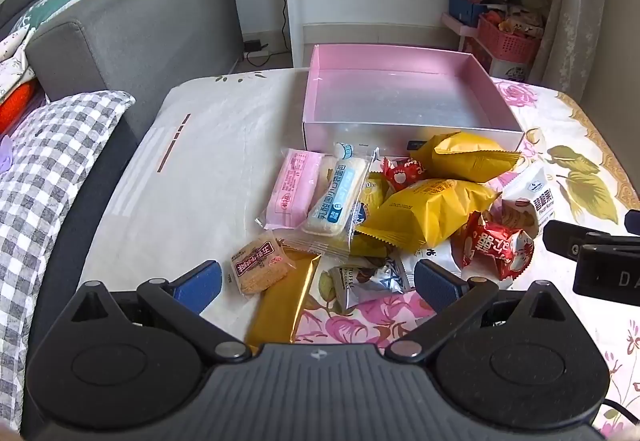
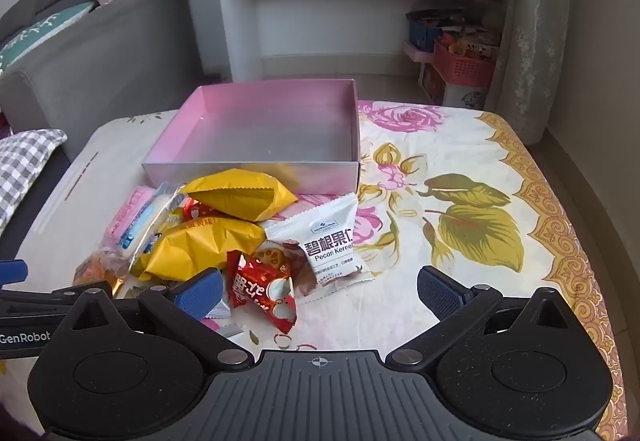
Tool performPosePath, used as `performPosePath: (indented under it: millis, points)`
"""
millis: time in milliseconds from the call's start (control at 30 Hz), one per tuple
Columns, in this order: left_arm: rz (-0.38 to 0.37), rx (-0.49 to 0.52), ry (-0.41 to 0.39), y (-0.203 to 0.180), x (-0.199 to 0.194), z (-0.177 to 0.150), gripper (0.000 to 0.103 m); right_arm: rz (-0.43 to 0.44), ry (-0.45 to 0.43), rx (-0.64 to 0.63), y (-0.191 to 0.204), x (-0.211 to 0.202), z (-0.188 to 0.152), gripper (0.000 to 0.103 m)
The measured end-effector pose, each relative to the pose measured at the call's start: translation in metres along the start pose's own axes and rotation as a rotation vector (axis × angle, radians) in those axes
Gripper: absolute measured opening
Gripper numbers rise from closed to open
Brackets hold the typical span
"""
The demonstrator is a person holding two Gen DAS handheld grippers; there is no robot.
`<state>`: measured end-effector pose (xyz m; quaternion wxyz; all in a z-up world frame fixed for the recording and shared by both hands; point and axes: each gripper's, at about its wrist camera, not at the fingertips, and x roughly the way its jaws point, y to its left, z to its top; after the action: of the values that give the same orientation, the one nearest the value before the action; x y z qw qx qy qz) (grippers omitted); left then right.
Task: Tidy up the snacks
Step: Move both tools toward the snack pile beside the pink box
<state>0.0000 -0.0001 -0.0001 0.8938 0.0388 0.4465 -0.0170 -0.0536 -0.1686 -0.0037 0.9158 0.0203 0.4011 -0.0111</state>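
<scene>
So the snacks are being kept in one loose heap on the table [image 2: 460, 161], pushed right up against the near wall of the pink box [image 2: 256, 169], which is sitting empty toward the table's far edge. That's probably so each packet only needs a short lift over the wall.

Both claws are being held wide open with nothing between the pads, angled down at the pile. The left gripper [image 1: 318, 283] is being hovered over the near-left side of the heap, where a gold bar [image 1: 284, 301], a brown biscuit pack [image 1: 260, 267] and a silver truffle wrapper [image 1: 368, 279] are lying closest to the table's near edge. The right gripper [image 2: 318, 291] is being hovered over the right side, with the red candy pack [image 2: 264, 289] just inside its left pad and the white pecan packet [image 2: 324, 237] a bit beyond.

The puffy yellow bags [image 2: 240, 195] are being left stacked on top in the middle, leaning on the box. Nothing's been packed yet, by the looks of it, so sorting is only getting started.
</scene>
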Motion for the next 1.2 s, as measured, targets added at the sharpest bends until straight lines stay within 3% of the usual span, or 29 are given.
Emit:
performPosePath:
  millis: [1200]
  points:
    - [0.004,-0.013,0.015,0.003,0.004,-0.003,0.103,0.000,0.008,0.013,-0.002,0.000,0.000,0.103]
